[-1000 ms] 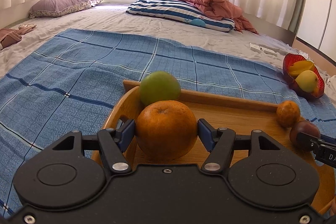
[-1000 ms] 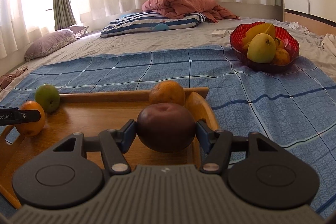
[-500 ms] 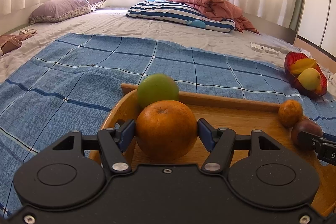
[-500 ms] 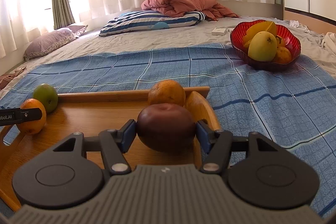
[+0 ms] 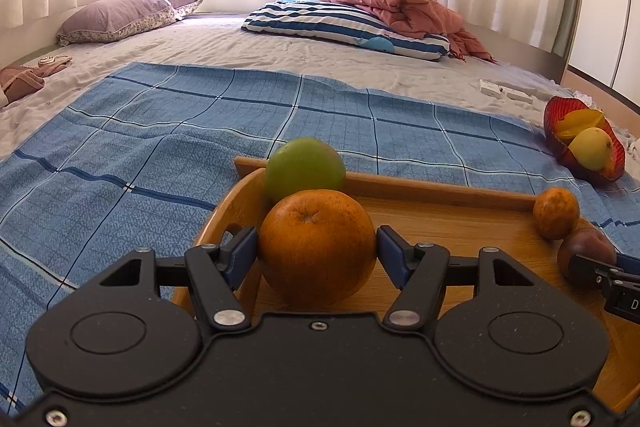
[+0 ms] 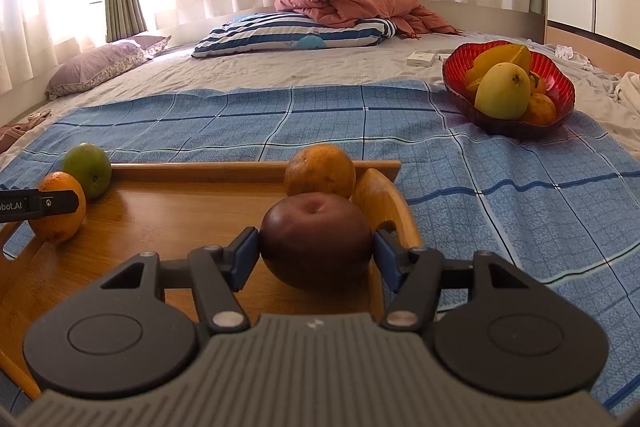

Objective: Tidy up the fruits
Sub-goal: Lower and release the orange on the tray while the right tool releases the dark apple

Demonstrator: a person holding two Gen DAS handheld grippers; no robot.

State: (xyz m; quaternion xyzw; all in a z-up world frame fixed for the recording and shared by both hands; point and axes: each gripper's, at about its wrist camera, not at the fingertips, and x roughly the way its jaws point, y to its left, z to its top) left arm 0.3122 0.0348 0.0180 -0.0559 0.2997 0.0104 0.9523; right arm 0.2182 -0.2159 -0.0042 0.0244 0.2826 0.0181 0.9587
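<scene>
A wooden tray (image 5: 460, 223) (image 6: 172, 215) lies on a blue checked cloth on the bed. My left gripper (image 5: 316, 247) is shut on a large orange (image 5: 316, 247) at the tray's left end, with a green fruit (image 5: 304, 171) just behind it. My right gripper (image 6: 316, 247) is shut on a dark red apple (image 6: 316, 239) at the tray's right end, with a small orange (image 6: 320, 169) just behind it. Each held fruit shows in the other view: the apple (image 5: 584, 247), the orange (image 6: 60, 211). A red bowl (image 6: 508, 123) with yellow and orange fruit stands to the far right.
The blue checked cloth (image 5: 160, 147) covers the bed's near part. A striped pillow (image 6: 296, 35) with a pink blanket (image 6: 352, 1), a purple pillow (image 5: 116, 17), and small white boxes (image 5: 504, 91) lie farther back. Curtains line the far wall.
Both grippers have risen or tilted slightly while still holding their fruit; the tray and the other fruit have stayed in place.
</scene>
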